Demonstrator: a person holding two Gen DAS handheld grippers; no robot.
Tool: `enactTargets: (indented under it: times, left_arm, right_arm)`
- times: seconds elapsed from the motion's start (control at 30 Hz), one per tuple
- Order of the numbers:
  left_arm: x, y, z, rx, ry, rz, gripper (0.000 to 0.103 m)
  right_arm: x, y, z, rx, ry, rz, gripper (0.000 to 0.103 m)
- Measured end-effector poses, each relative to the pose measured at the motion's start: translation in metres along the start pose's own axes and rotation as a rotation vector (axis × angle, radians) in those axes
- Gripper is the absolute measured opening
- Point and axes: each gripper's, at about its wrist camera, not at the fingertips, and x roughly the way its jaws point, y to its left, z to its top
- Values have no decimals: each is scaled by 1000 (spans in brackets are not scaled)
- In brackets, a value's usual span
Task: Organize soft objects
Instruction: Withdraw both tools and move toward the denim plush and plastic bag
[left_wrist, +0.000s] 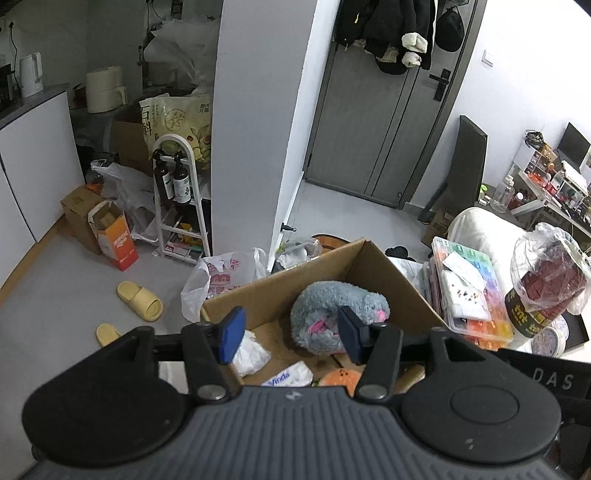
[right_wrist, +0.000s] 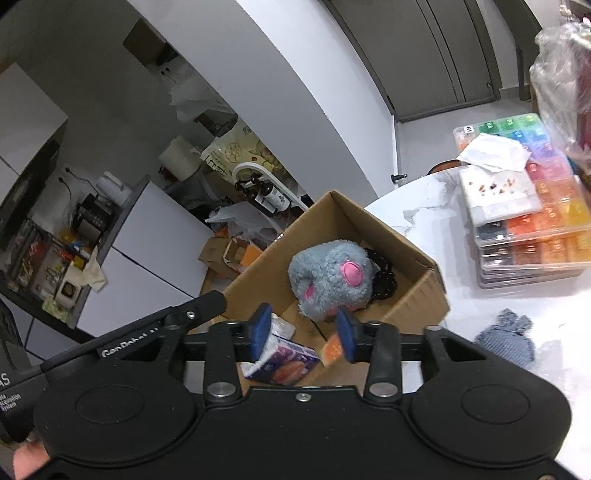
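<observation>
1. Left wrist view: The left gripper (left_wrist: 291, 334) hangs over an open cardboard box (left_wrist: 399, 280), its blue-padded jaws spread wide and holding nothing. A grey plush mouse (left_wrist: 332, 306) with pink ears lies inside the box, beyond the jaws and toward the right finger, whose pad overlaps the toy's edge in the frame; whether they touch cannot be told. A white packet (left_wrist: 251, 350) and an orange item (left_wrist: 340, 378) rest on the box floor. Stacked bead organizers (left_wrist: 476, 291) sit just beside the box.

2. Right wrist view: The right gripper (right_wrist: 303, 334) is likewise released and empty above the same box (right_wrist: 417, 295) on a marble tabletop (right_wrist: 480, 306). The plush mouse (right_wrist: 330, 277) lies ahead of the gap, just past the fingertips. A purple carton (right_wrist: 284, 363) sits between the jaws, lower down. A denim toy (right_wrist: 511, 338) lies on the tabletop outside the box.
</observation>
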Motion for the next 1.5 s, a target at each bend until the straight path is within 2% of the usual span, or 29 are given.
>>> enactTargets:
  times: [0.03,0.13,0.23,0.33,0.67,0.77,0.87,1.17,1.5]
  left_arm:
    - [-3,0,-1,-2,3,4,66]
    - [-12,-3,-3,-3,6,14,78]
    - [-22,-9,-7,7,8,3,82]
    - [-33,-17,-13,27,8,-15,85]
    - [-54,-43,-33,78,18,-46,85]
    - [-60,-50,-38,92,19,-63,86]
    - [-64,-54,-41,100,28,-70,88]
    - [-73,-76,-57,151,29,-55,103]
    - [-73,-94,-67,146,28,-83,103]
  right_arm:
    - [-3,-1,-1,-4,1,-1,48]
    - [-17,-4,-3,-22,-4,-3,55]
    - [-34,-8,-6,-46,-16,-17,67]
    - [-50,-14,-11,-60,-33,-23,73]
    - [-91,-39,-25,-50,-70,-51,76]
    - [-102,-44,-31,-45,-87,-57,80]
    - [-112,-53,-34,-33,-105,-63,83]
    - [-138,-85,-48,19,-151,-100,92]
    - [-149,-121,-66,94,-178,-100,94]
